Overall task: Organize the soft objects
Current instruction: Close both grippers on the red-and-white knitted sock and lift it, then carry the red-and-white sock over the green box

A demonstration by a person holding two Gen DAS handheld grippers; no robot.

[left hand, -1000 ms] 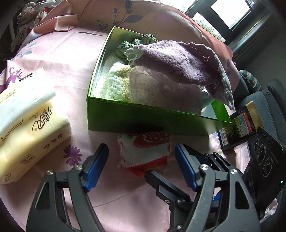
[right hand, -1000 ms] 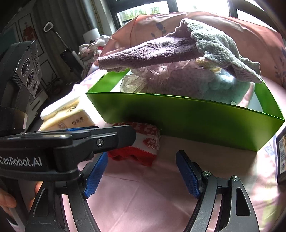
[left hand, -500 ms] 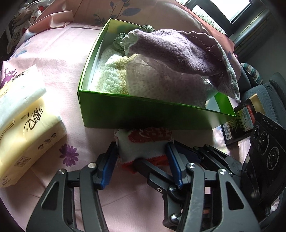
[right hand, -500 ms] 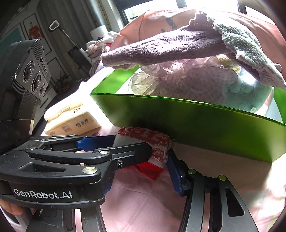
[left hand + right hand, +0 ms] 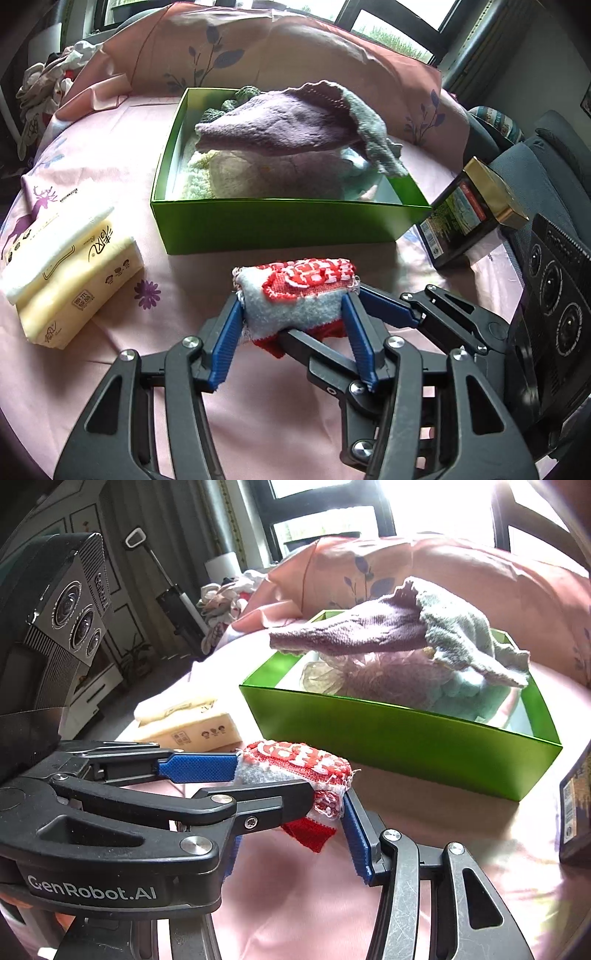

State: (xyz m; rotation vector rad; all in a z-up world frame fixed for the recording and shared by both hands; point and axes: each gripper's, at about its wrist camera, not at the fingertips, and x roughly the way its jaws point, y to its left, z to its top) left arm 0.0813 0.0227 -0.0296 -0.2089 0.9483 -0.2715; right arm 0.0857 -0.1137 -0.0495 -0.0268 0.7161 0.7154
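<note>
Pink floral cloth (image 5: 110, 369) covers our table. On it sits a green box (image 5: 280, 225) heaped with knitwear, a purple towel (image 5: 280, 125) on top. Just before it, both our left gripper (image 5: 291, 325) and right gripper (image 5: 291, 812) clamp the folded red-and-white cloth (image 5: 299, 295), lifted clear.

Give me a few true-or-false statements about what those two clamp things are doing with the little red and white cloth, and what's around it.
1. Both grippers clamp the folded red and white cloth. True: the left gripper and the right gripper each press it between blue pads.
2. The cloth already lies inside the green box. False: it is held in front of the box, outside it.
3. A purple towel tops the pile in the box. True.
4. The yellow tissue pack sits inside the box. False: it lies on the pink tablecloth, beside the box.
</note>
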